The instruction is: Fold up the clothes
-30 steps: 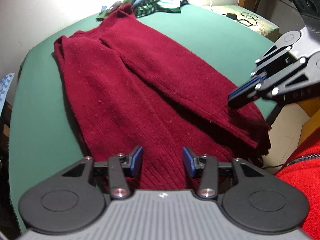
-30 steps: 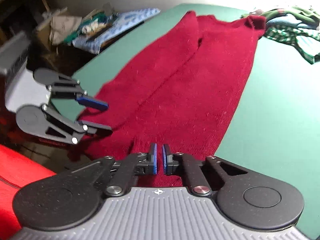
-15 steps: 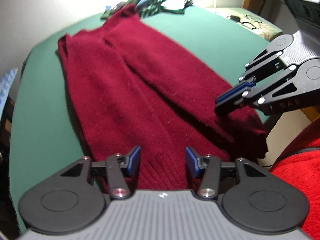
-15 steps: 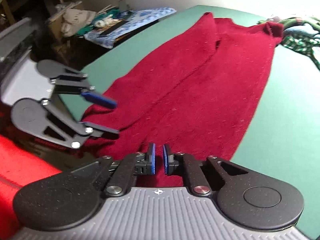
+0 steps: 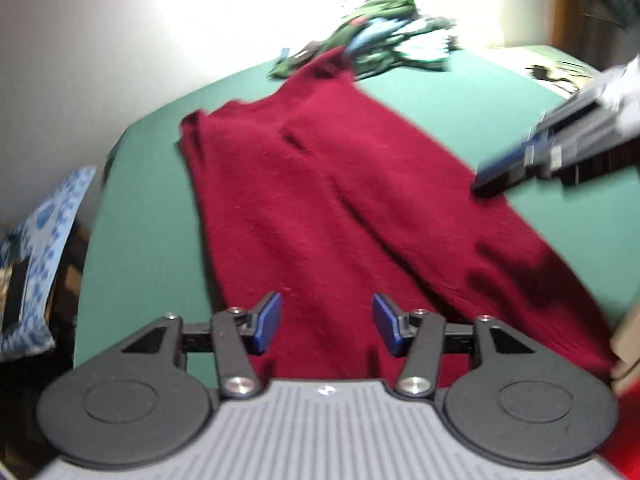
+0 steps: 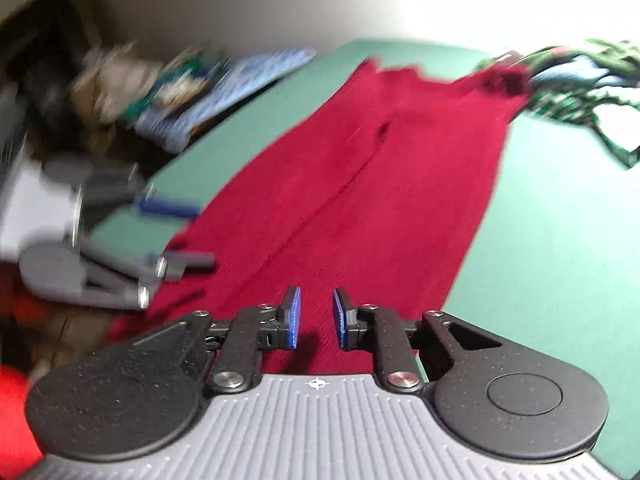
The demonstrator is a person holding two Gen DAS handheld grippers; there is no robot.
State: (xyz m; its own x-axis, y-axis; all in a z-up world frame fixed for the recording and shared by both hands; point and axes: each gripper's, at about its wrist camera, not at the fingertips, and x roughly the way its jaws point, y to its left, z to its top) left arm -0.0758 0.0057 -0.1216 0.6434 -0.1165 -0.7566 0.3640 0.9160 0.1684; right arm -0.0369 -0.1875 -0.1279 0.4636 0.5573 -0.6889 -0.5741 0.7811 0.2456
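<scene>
- Red sweater [image 5: 320, 208] lies lengthwise on the green table [image 5: 144, 208], sleeves folded in.
- Left gripper [image 5: 327, 328]: fingers spread wide over the hem, empty.
- Right gripper [image 6: 316, 318]: fingers slightly apart, empty.
- Clothes pile [image 5: 384, 36] at the far end.

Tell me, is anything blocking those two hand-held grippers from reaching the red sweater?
Nothing visible is. The left hand-held gripper and right hand-held gripper are both open right over the near end of the red sweater. The pile of clothes lies at its far end, out of the way.
</scene>
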